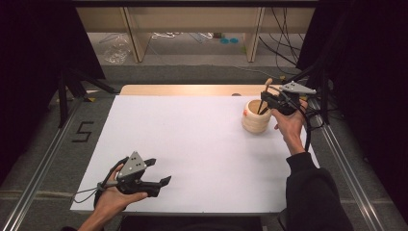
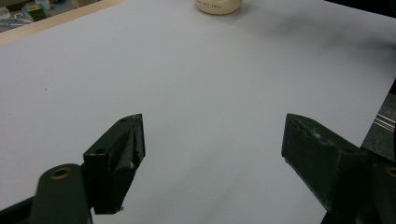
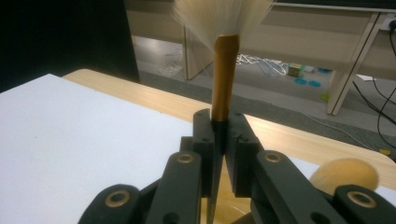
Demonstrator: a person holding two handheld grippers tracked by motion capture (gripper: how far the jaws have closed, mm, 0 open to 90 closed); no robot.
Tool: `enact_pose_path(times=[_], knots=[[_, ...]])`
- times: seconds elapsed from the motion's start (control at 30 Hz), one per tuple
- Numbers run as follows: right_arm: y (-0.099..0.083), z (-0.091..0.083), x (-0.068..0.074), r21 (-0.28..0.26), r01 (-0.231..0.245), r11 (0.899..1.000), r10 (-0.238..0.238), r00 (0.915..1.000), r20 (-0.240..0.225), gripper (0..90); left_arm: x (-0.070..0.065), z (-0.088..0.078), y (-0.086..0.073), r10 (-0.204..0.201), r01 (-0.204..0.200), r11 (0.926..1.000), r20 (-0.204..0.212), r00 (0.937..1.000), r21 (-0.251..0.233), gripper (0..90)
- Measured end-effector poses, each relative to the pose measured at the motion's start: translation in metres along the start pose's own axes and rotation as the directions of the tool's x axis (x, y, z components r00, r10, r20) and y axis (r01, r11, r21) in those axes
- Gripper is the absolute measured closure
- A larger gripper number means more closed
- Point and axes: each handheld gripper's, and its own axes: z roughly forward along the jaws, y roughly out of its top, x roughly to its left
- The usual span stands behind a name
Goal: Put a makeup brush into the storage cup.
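Your left gripper [image 1: 156,173] idles wide open, empty, near the table's front edge, while your right gripper [image 3: 220,140] pinches the brush [image 3: 225,79] upright above the holder [image 1: 256,117], probably for insertion or removal.

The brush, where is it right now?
The brush is pinched upright in the right gripper, just above the wooden holder at the table's far right.

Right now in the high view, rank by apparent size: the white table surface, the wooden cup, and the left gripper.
1. White table surface, by far the largest.
2. Left gripper.
3. Wooden cup, though the gripper is nearer the camera, so ranks two and three are unsure.
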Motion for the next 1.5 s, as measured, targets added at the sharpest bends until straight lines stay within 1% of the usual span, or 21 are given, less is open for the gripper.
enact_pose_path(times=[0.13, 0.17, 0.33, 0.37, 0.43, 0.47, 0.5, 0.6, 0.63, 0.67, 0.77, 0.83, 0.9, 0.93, 0.97, 1.0, 1.03, 1.07, 1.1, 1.17, 1.5], knots=[[-0.004, 0.002, 0.0, 0.011, 0.003, 1.0, -0.003, 1.0, 0.002, 84.3, 0.0, 0.0, 0.0, 0.007, -0.007, 1.0, 0.002, 1.0, 0.002, 21.7], [-0.005, 0.003, 0.001, 0.011, -0.011, 1.0, 0.011, 0.9999, -0.005, 84.3, 0.0, 0.0, 0.0, 0.007, -0.007, 1.0, 0.002, 1.0, 0.002, 21.7], [-0.007, 0.005, 0.004, 0.031, 0.007, 0.999, -0.007, 1.0, -0.001, 84.3, -0.001, -0.001, 0.0, -0.001, 0.001, 1.0, -0.008, 1.0, 0.0, 21.7], [-0.007, 0.006, 0.003, 0.029, 0.02, 0.999, -0.02, 0.9998, 0.001, 84.3, 0.0, -0.001, 0.0, 0.001, -0.001, 1.0, -0.005, 1.0, 0.0, 21.7], [-0.008, 0.006, 0.005, 0.052, 0.002, 0.999, -0.002, 1.0, 0.007, 84.3, 0.001, -0.001, 0.001, 0.02, -0.02, 0.9998, -0.003, 0.9998, -0.001, 21.7], [-0.009, 0.006, 0.004, 0.037, 0.022, 0.999, -0.022, 0.9997, 0.01, 84.3, 0.001, -0.001, 0.001, 0.018, -0.018, 0.9998, -0.003, 0.9998, -0.002, 21.7], [-0.01, 0.007, 0.005, 0.046, 0.002, 0.999, -0.002, 1.0, 0.004, 84.3, 0.001, -0.001, 0.001, 0.017, -0.017, 0.9999, -0.003, 0.9998, -0.002, 21.7], [-0.012, 0.007, 0.005, 0.057, -0.001, 0.998, 0.001, 1.0, 0.002, 84.2, 0.0, -0.001, 0.0, -0.002, 0.002, 1.0, -0.004, 1.0, -0.004, 21.8], [-0.012, 0.007, 0.005, 0.07, -0.002, 0.998, 0.002, 1.0, 0.002, 84.2, 0.0, -0.001, 0.0, -0.001, 0.001, 1.0, -0.005, 1.0, -0.004, 21.8], [-0.013, 0.008, 0.004, 0.052, 0.007, 0.999, -0.007, 1.0, 0.0, 84.2, 0.0, -0.001, 0.0, 0.0, 0.0, 1.0, -0.005, 1.0, -0.004, 21.8], [-0.017, 0.008, 0.004, 0.071, 0.002, 0.997, -0.002, 1.0, 0.008, 83.9, 0.0, -0.001, 0.001, 0.003, -0.003, 1.0, -0.005, 1.0, -0.005, 21.8], [-0.019, 0.008, 0.003, 0.057, 0.0, 0.998, 0.0, 1.0, 0.006, 80.8, 0.0, -0.001, 0.001, 0.002, -0.002, 1.0, -0.007, 1.0, -0.007, 21.9], [-0.018, 0.008, 0.003, 0.085, -0.005, 0.996, 0.003, 0.9998, 0.019, 71.6, 0.0, -0.002, 0.001, -0.001, 0.001, 1.0, -0.008, 1.0, -0.007, 21.9], [-0.019, 0.007, 0.003, 0.085, -0.023, 0.996, 0.021, 0.9995, 0.023, 65.1, 0.0, -0.002, 0.001, -0.006, 0.006, 1.0, -0.009, 0.9999, -0.007, 21.9], [-0.019, 0.006, 0.003, 0.071, -0.017, 0.997, 0.014, 0.9991, 0.041, 61.1, 0.0, -0.001, 0.001, -0.001, 0.001, 0.9999, -0.006, 1.0, -0.011, 21.9], [-0.017, 0.004, 0.003, 0.08, -0.015, 0.997, 0.012, 0.9989, 0.045, 58.4, 0.0, -0.002, 0.001, -0.003, 0.002, 0.9999, -0.006, 1.0, -0.012, 21.9], [-0.017, 0.003, 0.002, 0.07, -0.012, 0.997, 0.01, 0.9994, 0.033, 53.4, 0.001, -0.002, 0.001, -0.003, 0.003, 0.9999, -0.001, 1.0, -0.01, 21.9], [-0.016, 0.002, 0.003, 0.08, -0.014, 0.997, 0.01, 0.999, 0.043, 49.4, 0.001, -0.002, 0.001, -0.003, 0.003, 0.9999, -0.002, 1.0, -0.011, 21.9], [-0.015, 0.0, 0.003, 0.062, -0.011, 0.998, 0.008, 0.9993, 0.037, 46.6, 0.001, -0.002, 0.001, -0.002, 0.002, 0.9999, -0.003, 1.0, -0.01, 21.9], [-0.012, -0.004, 0.005, 0.058, 0.009, 0.998, -0.012, 0.999, 0.043, 44.1, 0.001, -0.002, 0.001, -0.002, 0.002, 0.9999, -0.002, 1.0, -0.01, 21.9], [-0.004, -0.016, 0.019, 0.012, 0.035, 0.999, -0.035, 0.9993, 0.015, 34.2, 0.001, -0.003, 0.001, -0.006, 0.006, 0.9999, -0.013, 0.9999, -0.01, 21.9]])
